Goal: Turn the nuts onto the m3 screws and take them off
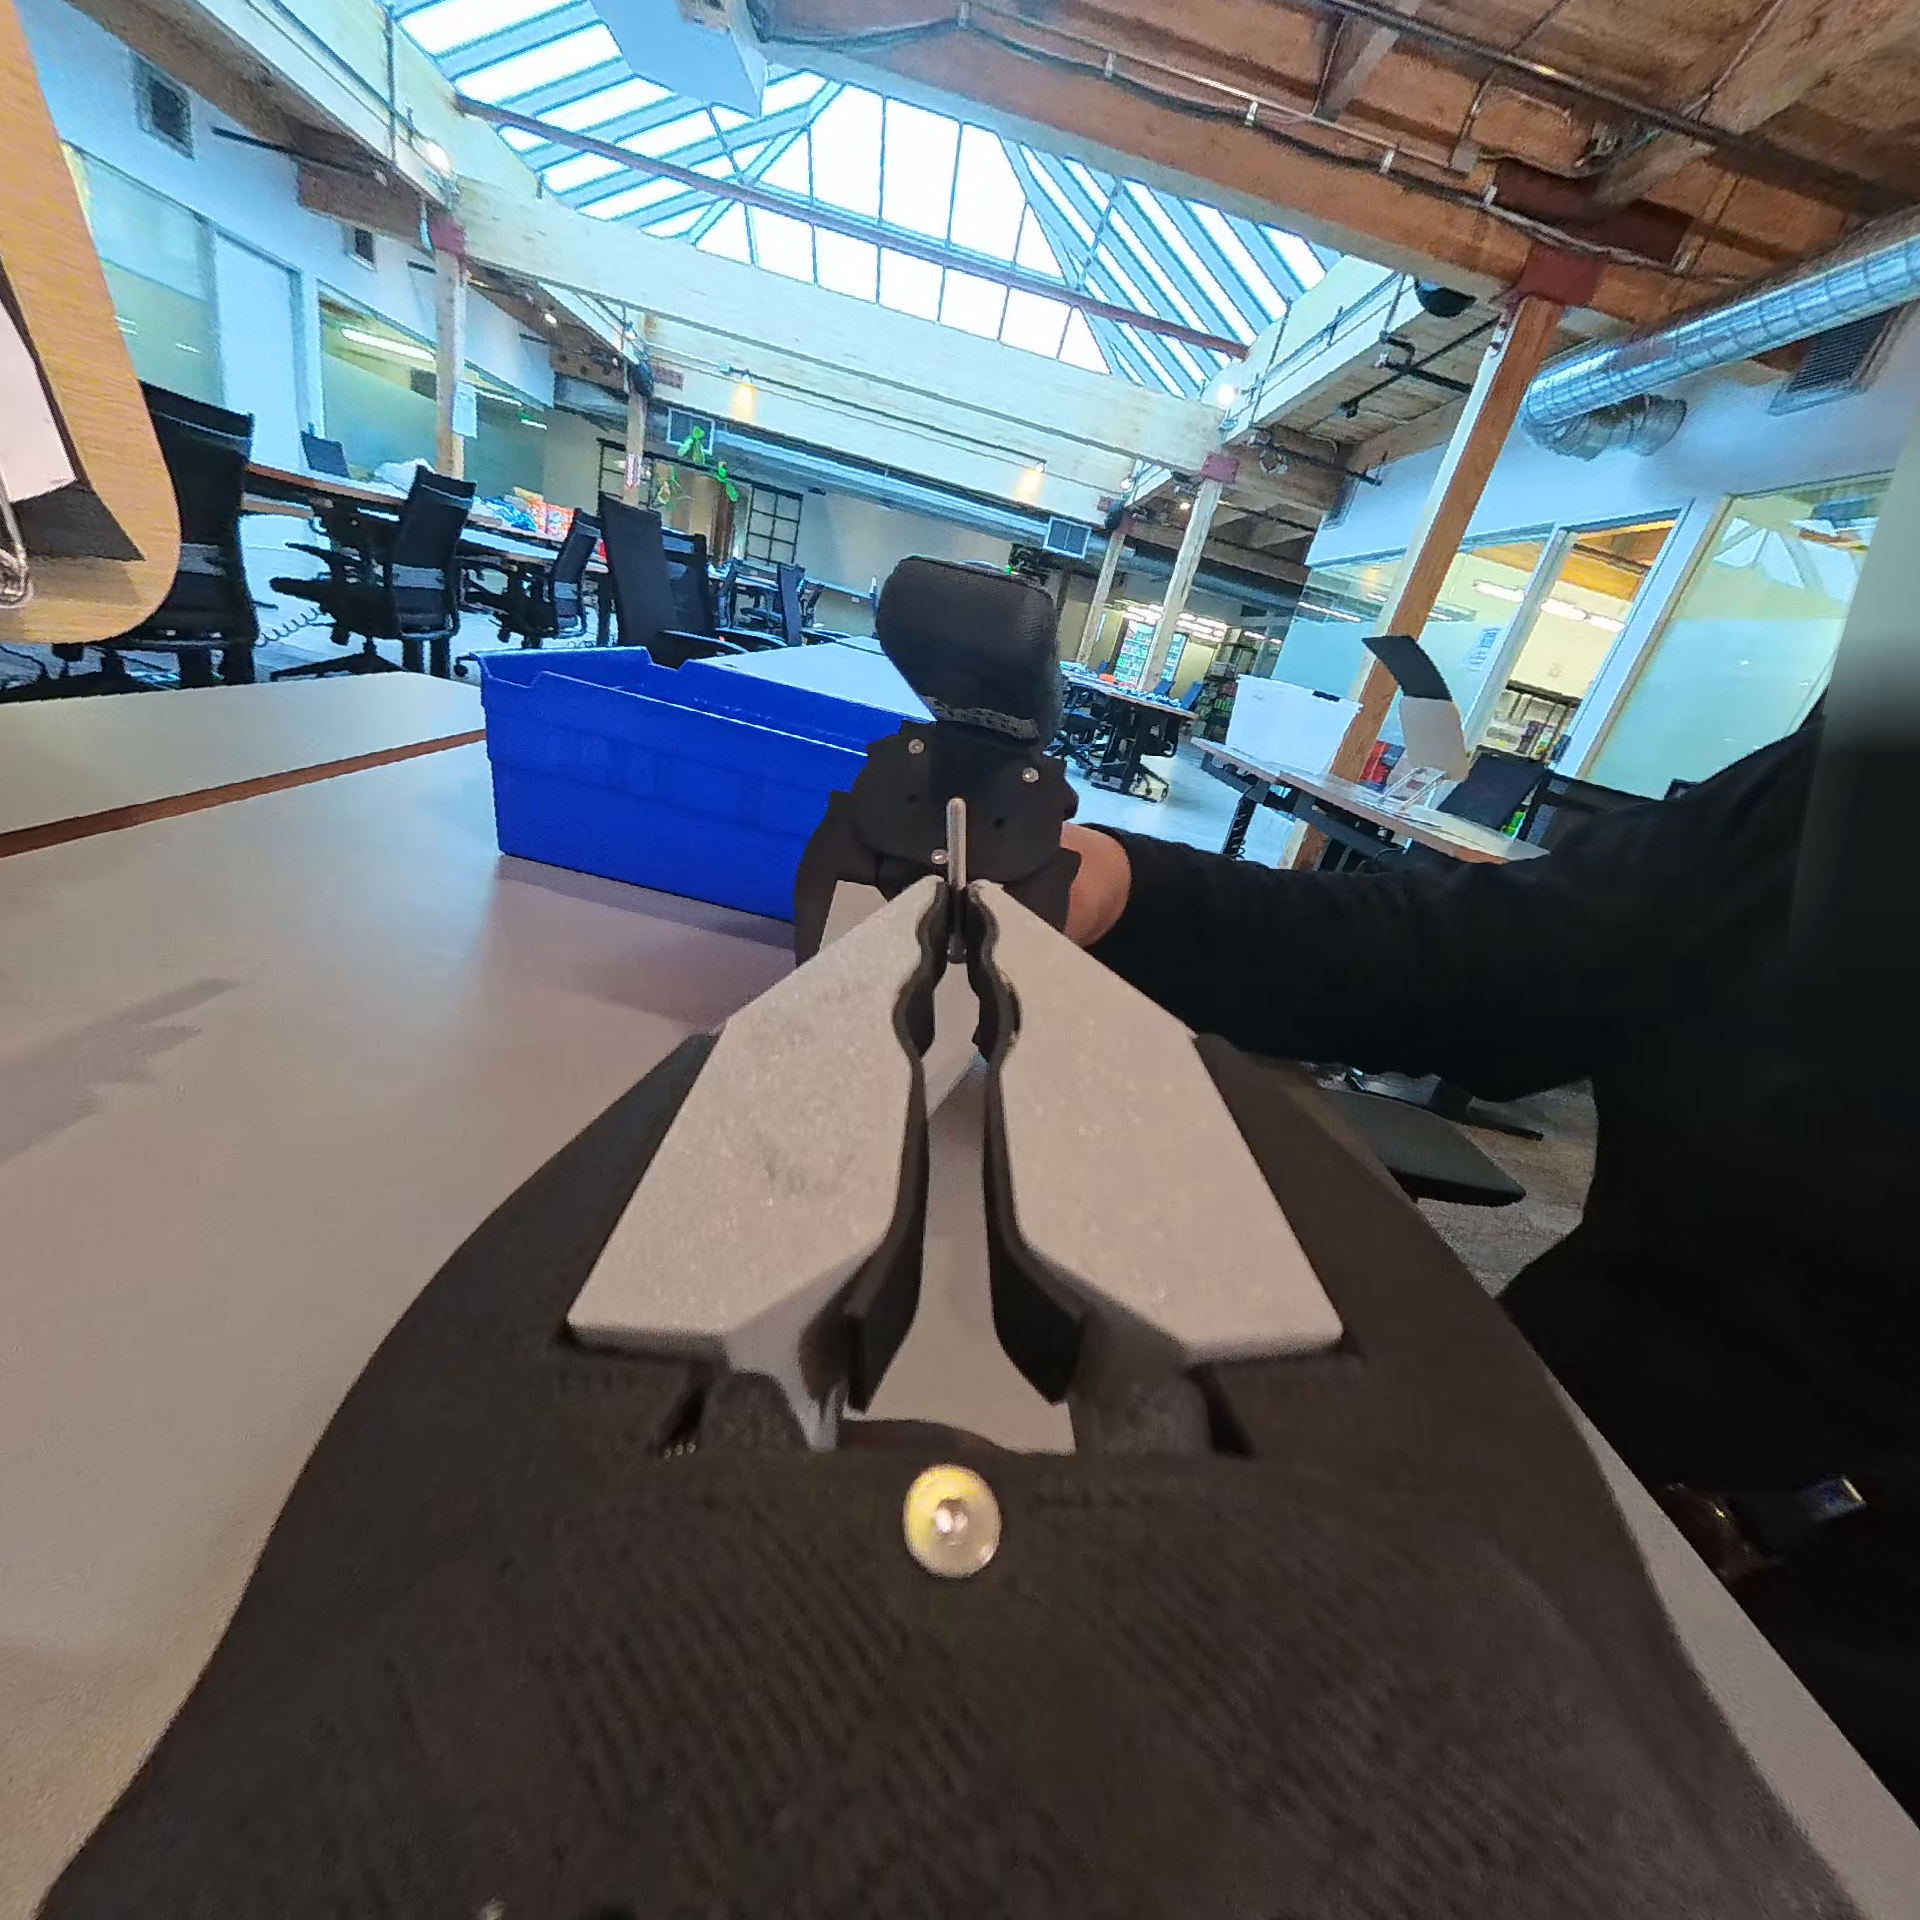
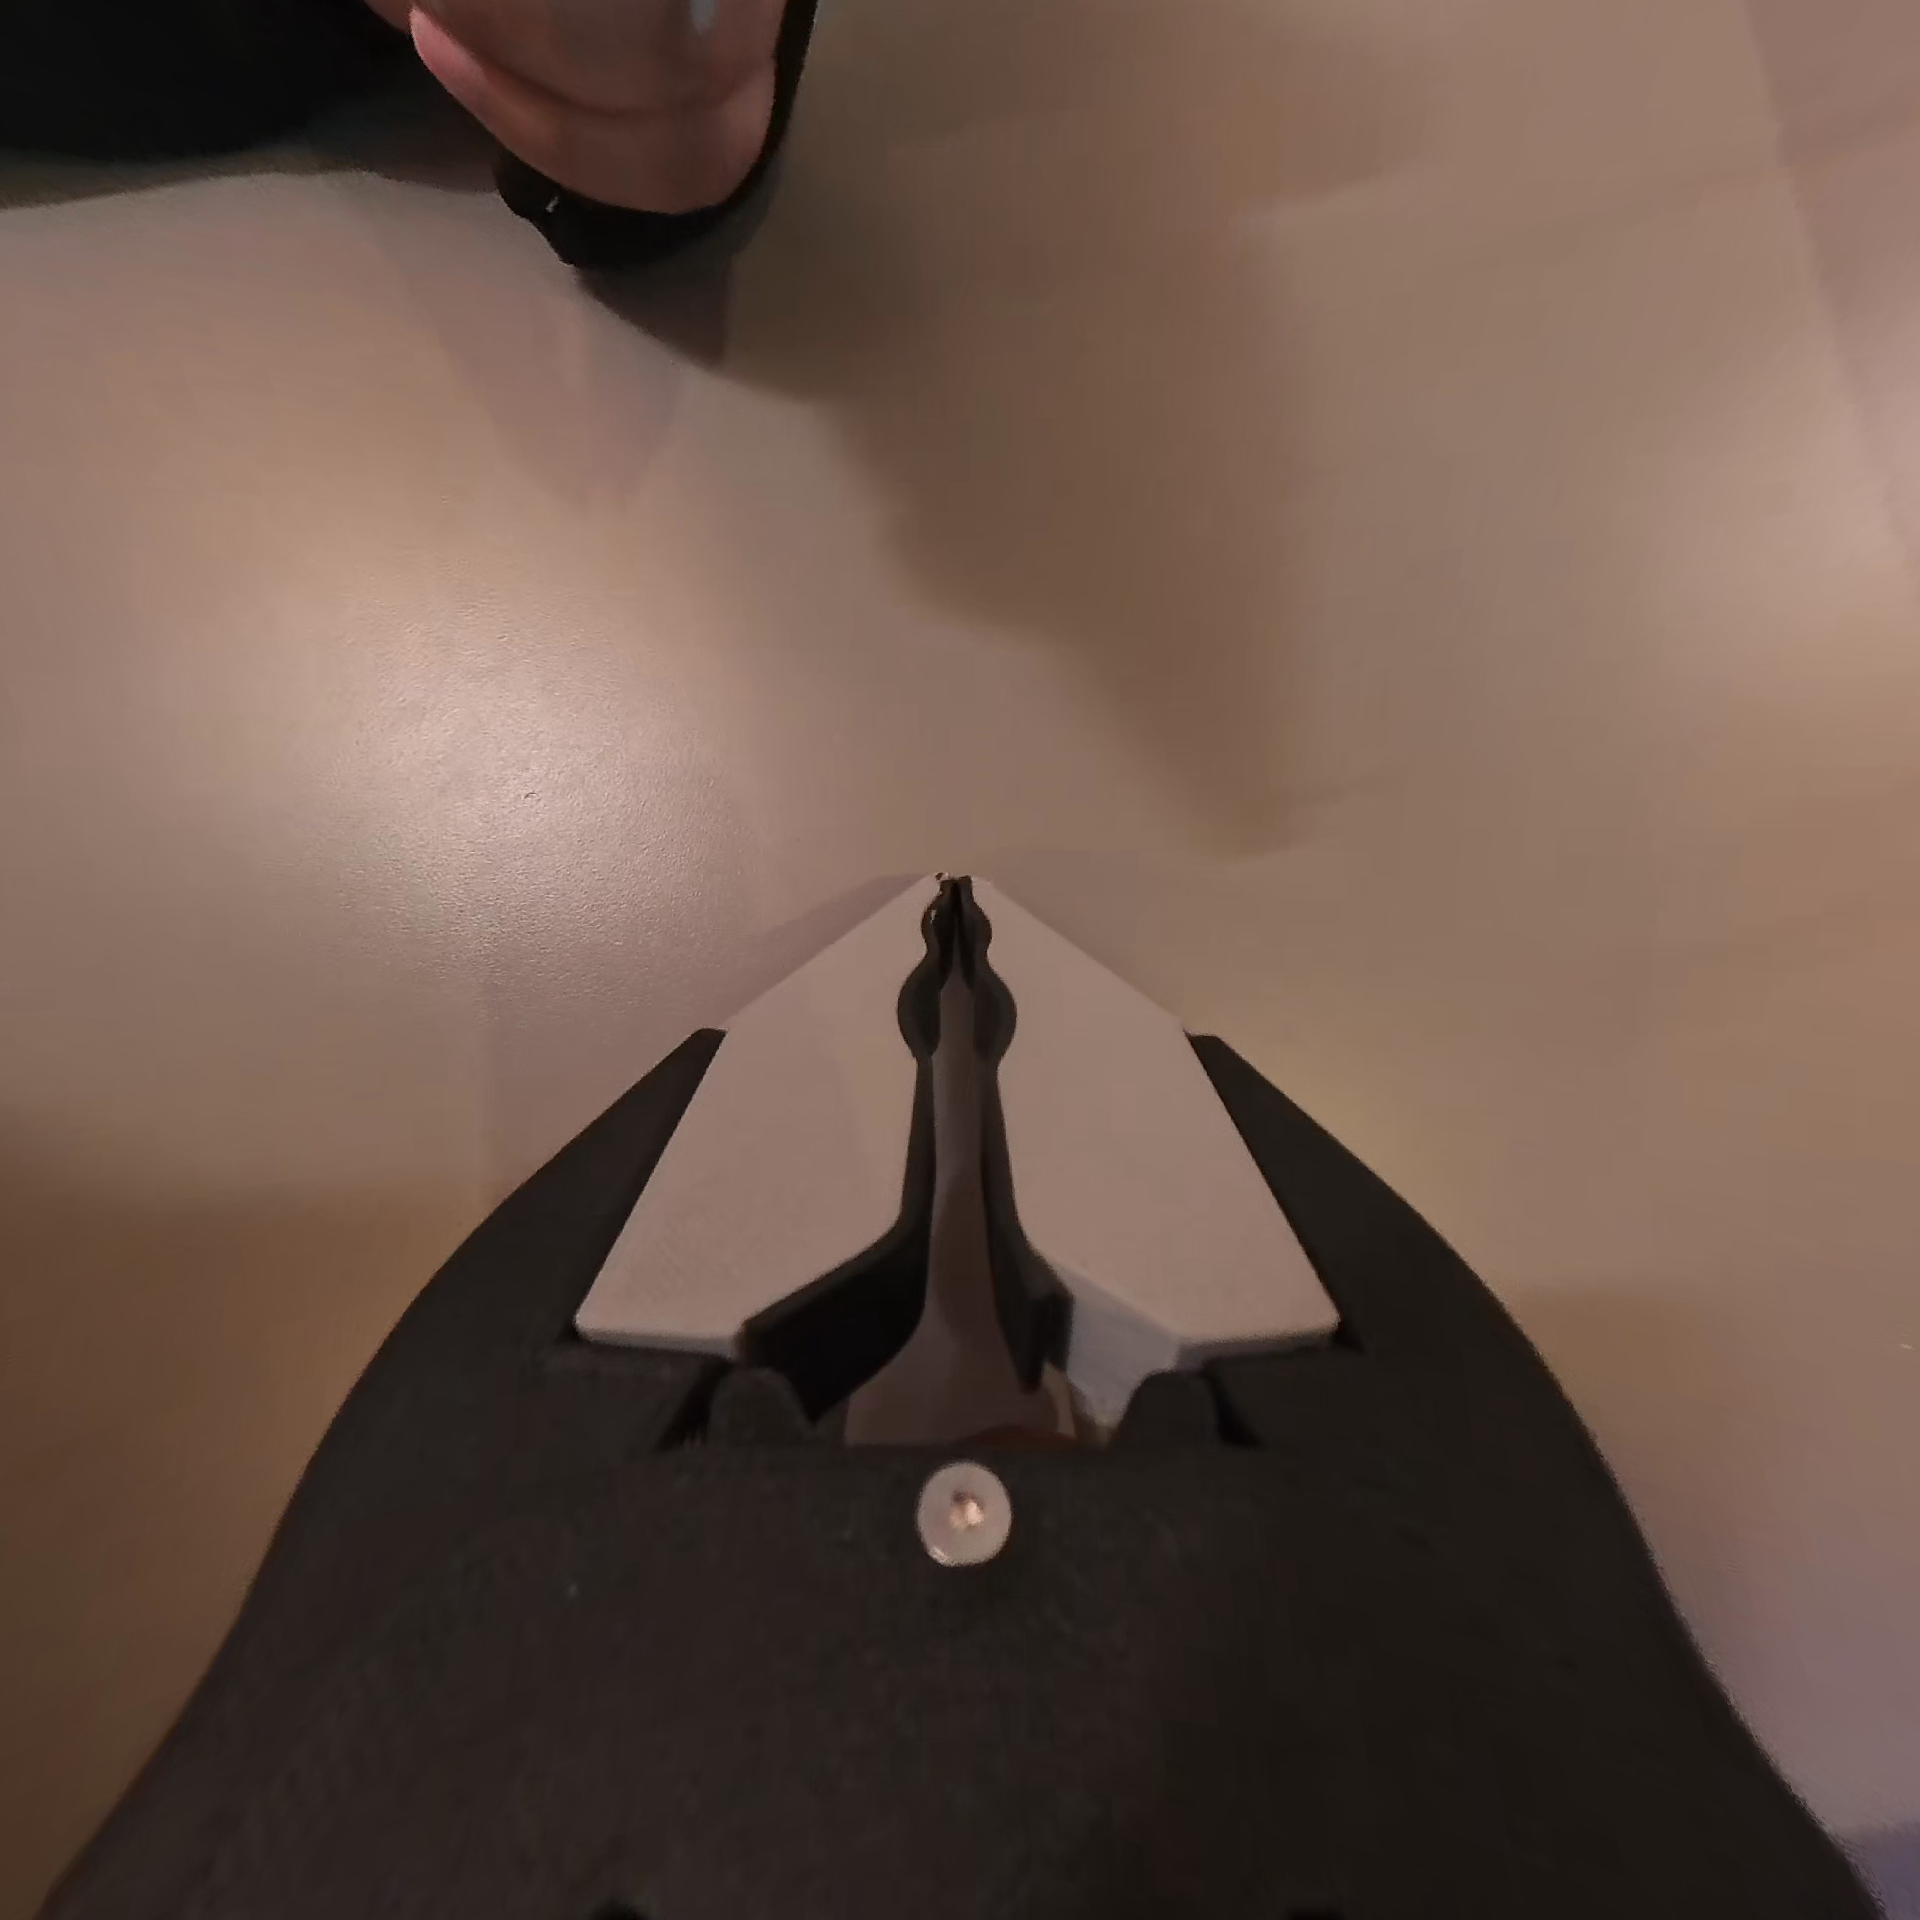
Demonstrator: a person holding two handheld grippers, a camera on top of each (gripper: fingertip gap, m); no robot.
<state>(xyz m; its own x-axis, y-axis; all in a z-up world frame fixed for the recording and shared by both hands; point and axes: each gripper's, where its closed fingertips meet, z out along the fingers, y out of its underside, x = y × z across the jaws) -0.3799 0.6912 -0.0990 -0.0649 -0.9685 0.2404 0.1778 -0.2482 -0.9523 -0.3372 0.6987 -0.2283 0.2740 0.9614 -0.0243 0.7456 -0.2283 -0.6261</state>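
In the left wrist view my left gripper is shut on a thin silver M3 screw. The screw stands upright out of the fingertips, above the table. My right gripper shows just beyond it as a black body held by a hand in a black sleeve. In the right wrist view my right gripper points down at the table with its jaws pressed together. A tiny shiny speck, the nut, sits at the very tips. Little of it shows.
A blue plastic bin stands on the table behind the grippers. A person's hand on a black part is at the top of the right wrist view. Office chairs and desks fill the room beyond, and a wooden panel is at the left. Tip to tip, the grippers are about 12 cm apart.
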